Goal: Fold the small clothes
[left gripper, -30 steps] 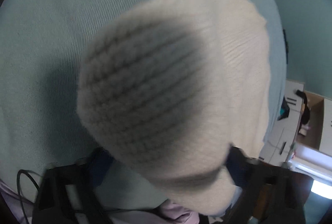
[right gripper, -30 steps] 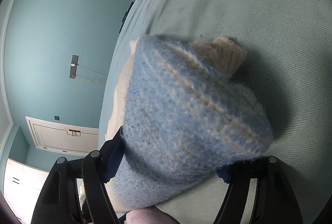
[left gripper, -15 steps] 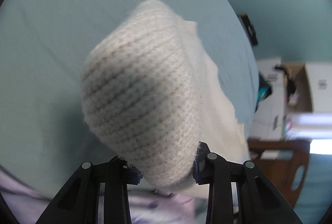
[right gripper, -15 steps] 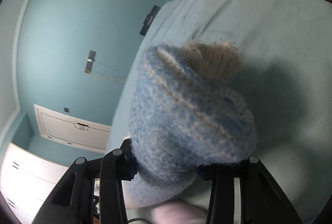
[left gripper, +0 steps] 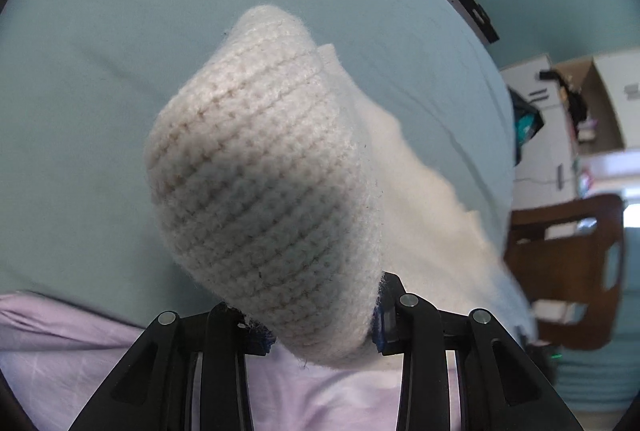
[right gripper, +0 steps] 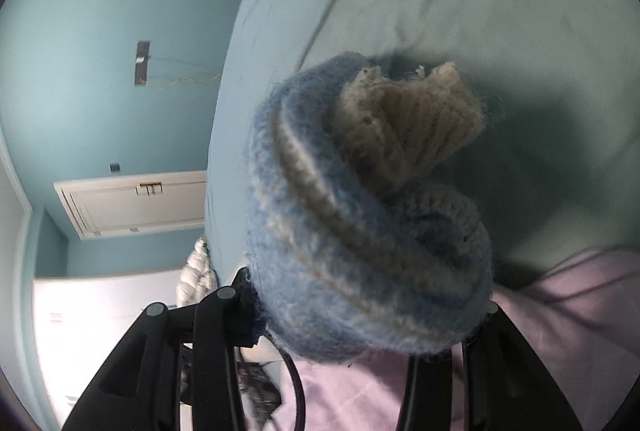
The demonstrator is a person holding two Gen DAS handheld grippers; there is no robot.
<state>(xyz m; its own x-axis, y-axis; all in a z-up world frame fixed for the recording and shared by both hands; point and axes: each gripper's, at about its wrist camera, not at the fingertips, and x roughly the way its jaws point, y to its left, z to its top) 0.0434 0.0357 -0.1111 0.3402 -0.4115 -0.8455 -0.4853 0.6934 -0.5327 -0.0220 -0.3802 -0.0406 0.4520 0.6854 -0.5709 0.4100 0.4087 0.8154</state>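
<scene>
The left claw [left gripper: 320, 327] is clamped on the cream end of a chunky knitted garment [left gripper: 264, 183]: its black fingers [left gripper: 224, 327] press into the knit from both sides, with the wool bulging out ahead of them. Its jaws have just been closing, with the cream knit between them. From this bunched end the cream fabric trails away to the right as a loose, blurred stretch, hanging above the pale teal bed sheet [left gripper: 100, 91] rather than lying flat on it.

The right claw [right gripper: 360, 315] is clamped on a blue part of the knit with thin cream stripes [right gripper: 352, 251], rolled into a thick wad between its fingers [right gripper: 224, 311]. Its jaws have also just been closing, with the blue wool between them. A ribbed beige cuff [right gripper: 412, 127] sticks out of the top of the wad, its edge frayed and fuzzy. Whether the blue and cream parts are one garment I cannot tell.

Both bundles are held up clear of the bed, over its near edge, and the right one throws a dark shadow on the sheet. A lilac cloth [left gripper: 100, 351] lies along the bed's near edge below the claws. Beyond the bed's far side stand a teal wall [right gripper: 100, 51], a white panelled door [right gripper: 140, 203] and a dark wooden chair [left gripper: 572, 263].
</scene>
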